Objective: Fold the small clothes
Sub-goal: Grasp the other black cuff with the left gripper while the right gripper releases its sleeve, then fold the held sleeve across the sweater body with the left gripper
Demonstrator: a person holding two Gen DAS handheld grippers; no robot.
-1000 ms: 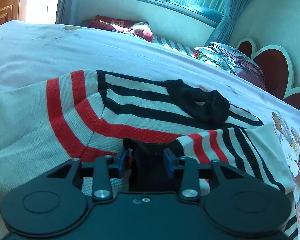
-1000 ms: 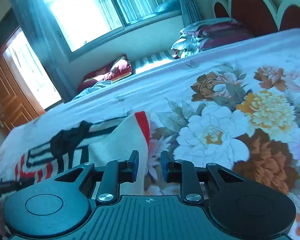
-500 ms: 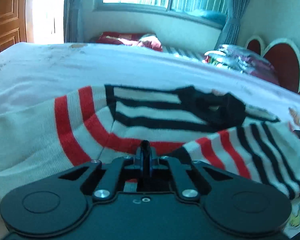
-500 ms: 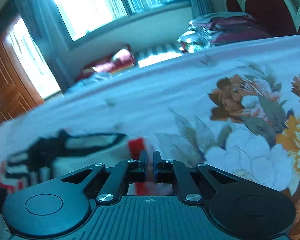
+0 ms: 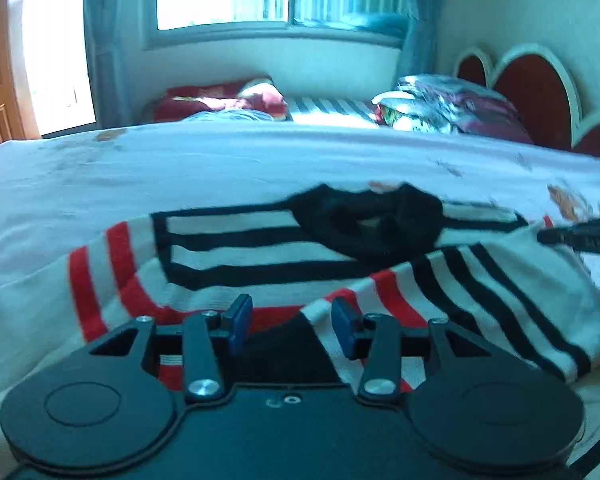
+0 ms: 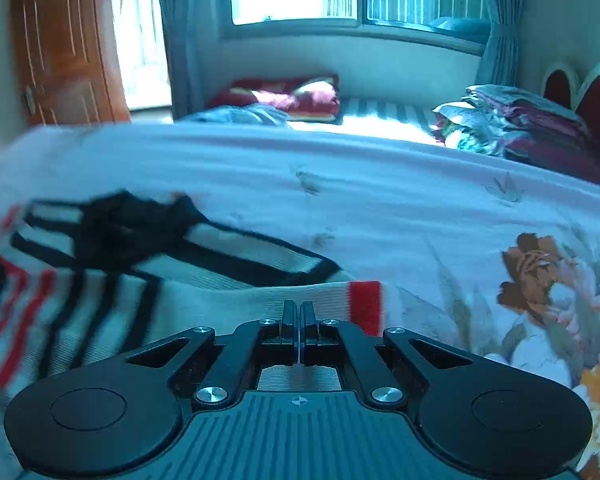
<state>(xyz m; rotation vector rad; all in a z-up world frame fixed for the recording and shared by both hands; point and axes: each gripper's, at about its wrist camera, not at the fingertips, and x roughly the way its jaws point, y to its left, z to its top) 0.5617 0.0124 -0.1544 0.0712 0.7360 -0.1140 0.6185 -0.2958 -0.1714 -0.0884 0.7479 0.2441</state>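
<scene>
Right wrist: right gripper (image 6: 299,320) pinches one sweater (image 6: 220,300) (left gripper (image 5: 290,322) agape)

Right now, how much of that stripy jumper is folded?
Barely started. The white knitted sweater with red and black stripes lies mostly flat on the floral bedsheet, with one sleeve already laid across the body. In hand: the right gripper is shut on the red-banded cuff end, while the left gripper is open over the hem. The other sleeve and the body fold remain.

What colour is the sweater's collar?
Black, on the white sweater with black and red stripes; the collar shows best in the left wrist view.
</scene>
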